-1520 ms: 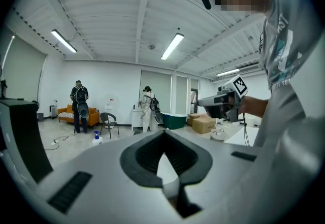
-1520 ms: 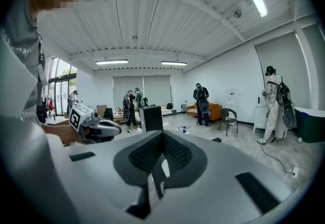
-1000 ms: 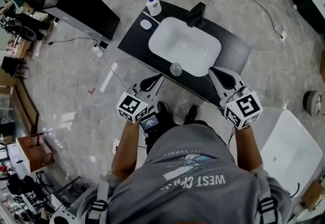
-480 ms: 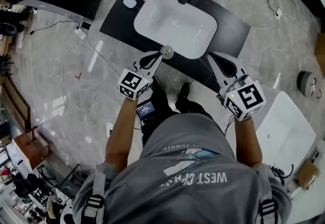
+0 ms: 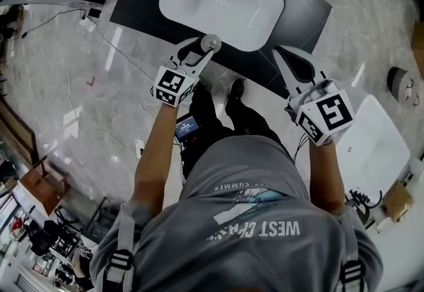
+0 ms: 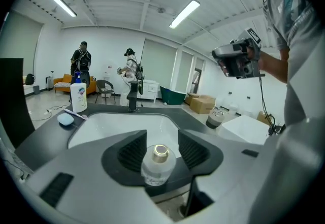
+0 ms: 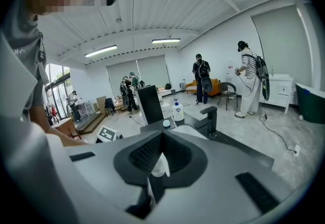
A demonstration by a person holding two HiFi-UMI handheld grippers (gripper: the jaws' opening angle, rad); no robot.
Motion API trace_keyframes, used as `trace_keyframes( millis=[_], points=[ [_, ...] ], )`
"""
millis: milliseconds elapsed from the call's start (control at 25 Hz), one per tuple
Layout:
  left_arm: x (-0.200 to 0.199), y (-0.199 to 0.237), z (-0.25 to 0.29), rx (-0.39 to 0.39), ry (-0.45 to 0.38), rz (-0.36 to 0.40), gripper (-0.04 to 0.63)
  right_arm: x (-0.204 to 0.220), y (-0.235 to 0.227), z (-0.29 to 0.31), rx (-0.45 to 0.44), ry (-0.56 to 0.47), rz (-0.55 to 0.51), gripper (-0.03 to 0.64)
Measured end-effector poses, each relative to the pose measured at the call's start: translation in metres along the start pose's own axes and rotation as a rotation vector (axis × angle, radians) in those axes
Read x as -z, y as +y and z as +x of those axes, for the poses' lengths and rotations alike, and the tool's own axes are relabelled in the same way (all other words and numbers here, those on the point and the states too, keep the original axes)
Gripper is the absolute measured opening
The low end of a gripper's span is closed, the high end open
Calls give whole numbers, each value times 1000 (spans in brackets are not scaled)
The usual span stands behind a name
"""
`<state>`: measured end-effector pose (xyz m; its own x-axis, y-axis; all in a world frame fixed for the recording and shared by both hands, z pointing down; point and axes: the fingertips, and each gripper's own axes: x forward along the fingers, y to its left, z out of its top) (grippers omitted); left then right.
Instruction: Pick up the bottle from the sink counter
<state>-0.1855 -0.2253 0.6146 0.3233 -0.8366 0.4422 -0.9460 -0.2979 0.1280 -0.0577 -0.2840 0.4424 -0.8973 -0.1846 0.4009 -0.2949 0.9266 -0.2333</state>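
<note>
A small round clear bottle (image 5: 211, 42) with a shiny metal cap stands on the front edge of the black sink counter (image 5: 132, 9). My left gripper (image 5: 202, 47) reaches to it. In the left gripper view the bottle (image 6: 159, 164) sits between the two jaws of this gripper (image 6: 161, 142) with a gap on each side; the jaws are opening and the pads do not press on it. My right gripper (image 5: 283, 53) hovers over the counter's front edge to the right, jaws together and holding nothing, as the right gripper view (image 7: 162, 136) also shows.
A white basin (image 5: 222, 2) is set in the counter, with a black faucet (image 6: 132, 100) behind it. A white pump bottle (image 6: 77, 95) and a pale blue soap dish (image 6: 66, 119) stand at the far left. Another white basin (image 5: 371, 151) lies on the floor to the right. People stand far back.
My left gripper has moved forward to the round bottle, and its jaws, shut before, now stand apart around it. The right gripper has kept its place beside it.
</note>
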Motion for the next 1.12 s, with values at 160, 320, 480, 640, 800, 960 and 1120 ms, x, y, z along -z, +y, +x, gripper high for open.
trace_keyframes(
  millis=[160,320,480,640,800,960,1120],
  points=[
    [13,4,15,-11,18,28,286,11,-3,4,11,26,18,-3],
    [26,3,30,1,37,30,367,21,-3,6,17,46,32,-3],
    [36,-1,45,17,50,57,399,28,-3,7,23,63,44,-3],
    [42,-3,59,26,63,67,407,34,-1,9,28,83,58,-3],
    [51,-2,67,30,65,77,407,45,4,13,33,102,68,-3],
    [55,0,74,29,60,65,407,51,7,14,39,112,75,-3],
    [53,0,86,31,55,57,399,54,5,12,44,119,81,-3]
  ],
)
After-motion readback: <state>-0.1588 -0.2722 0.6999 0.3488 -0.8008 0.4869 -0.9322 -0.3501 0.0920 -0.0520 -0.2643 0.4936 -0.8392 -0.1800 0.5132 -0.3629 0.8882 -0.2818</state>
